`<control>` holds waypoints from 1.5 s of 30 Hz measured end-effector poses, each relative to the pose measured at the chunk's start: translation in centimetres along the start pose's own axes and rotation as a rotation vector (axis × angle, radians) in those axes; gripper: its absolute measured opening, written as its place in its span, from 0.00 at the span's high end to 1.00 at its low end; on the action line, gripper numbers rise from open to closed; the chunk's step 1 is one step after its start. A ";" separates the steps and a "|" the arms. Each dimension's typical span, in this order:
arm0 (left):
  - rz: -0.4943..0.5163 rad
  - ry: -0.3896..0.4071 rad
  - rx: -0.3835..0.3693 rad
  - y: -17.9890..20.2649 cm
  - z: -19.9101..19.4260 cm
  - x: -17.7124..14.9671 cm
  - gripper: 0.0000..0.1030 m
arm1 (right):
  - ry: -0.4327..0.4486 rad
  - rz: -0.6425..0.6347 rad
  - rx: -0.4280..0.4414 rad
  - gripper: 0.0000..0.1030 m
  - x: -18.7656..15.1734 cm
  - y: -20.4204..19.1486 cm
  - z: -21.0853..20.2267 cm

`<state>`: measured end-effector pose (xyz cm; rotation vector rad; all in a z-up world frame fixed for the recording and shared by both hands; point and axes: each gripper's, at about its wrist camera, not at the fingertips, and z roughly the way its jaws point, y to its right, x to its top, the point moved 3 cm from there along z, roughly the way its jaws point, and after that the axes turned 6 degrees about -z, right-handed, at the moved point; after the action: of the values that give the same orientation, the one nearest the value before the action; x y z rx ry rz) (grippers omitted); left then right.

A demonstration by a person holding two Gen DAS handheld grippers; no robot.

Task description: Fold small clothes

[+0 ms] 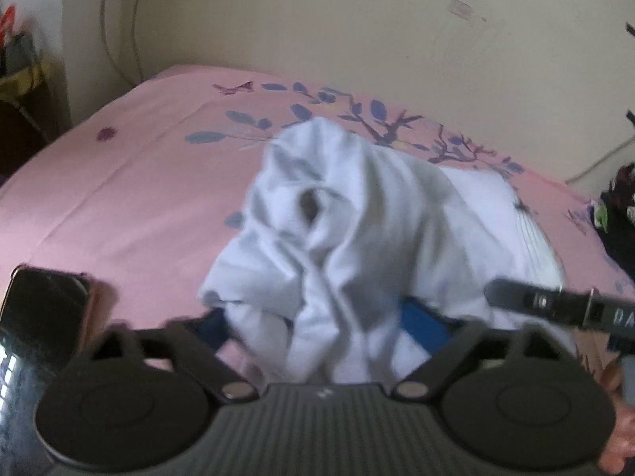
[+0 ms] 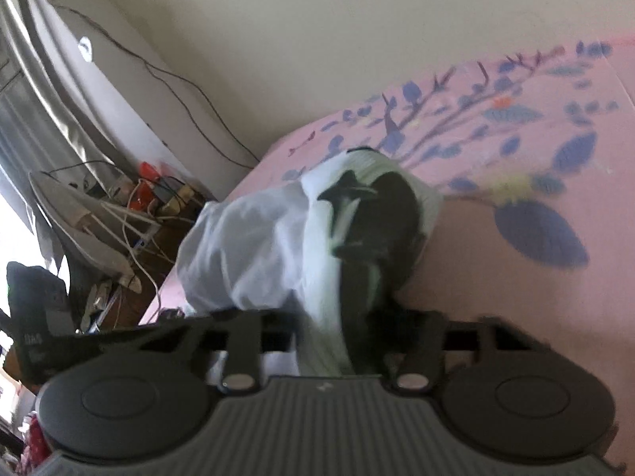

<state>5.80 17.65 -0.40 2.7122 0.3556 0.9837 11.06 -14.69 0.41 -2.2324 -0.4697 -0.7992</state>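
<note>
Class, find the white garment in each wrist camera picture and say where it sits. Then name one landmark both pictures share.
Left wrist view: the white garment fills the centre, bunched, reaching down between the gripper's fingers.
Right wrist view: the white garment lies centre-left, with a black patch on it, running down into the gripper.
Shared landmark: the pink bedsheet with blue leaves.

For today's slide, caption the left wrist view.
White garment bunched between the left gripper jaws, above a pink floral bedsheet.

Cream wall (image 1: pixel 357 20) behind a bed with pink floral sheet (image 1: pixel 119 182), daylit.
</note>
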 end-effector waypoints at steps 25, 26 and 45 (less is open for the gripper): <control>0.215 -0.063 -0.100 19.4 8.3 -0.3 0.00 | 0.196 0.164 -0.172 0.41 -1.1 16.7 -15.5; 0.190 -0.096 -0.126 19.2 8.9 -0.3 0.01 | 0.173 0.165 -0.141 0.47 -1.1 16.4 -15.0; 0.370 0.187 -0.472 48.9 9.0 11.9 0.45 | 0.611 -0.036 -0.437 0.84 16.3 25.4 -34.6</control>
<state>27.69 -26.02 14.57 2.2973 -0.3271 1.2340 22.64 -55.56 17.83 -2.1968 -0.0344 -1.6554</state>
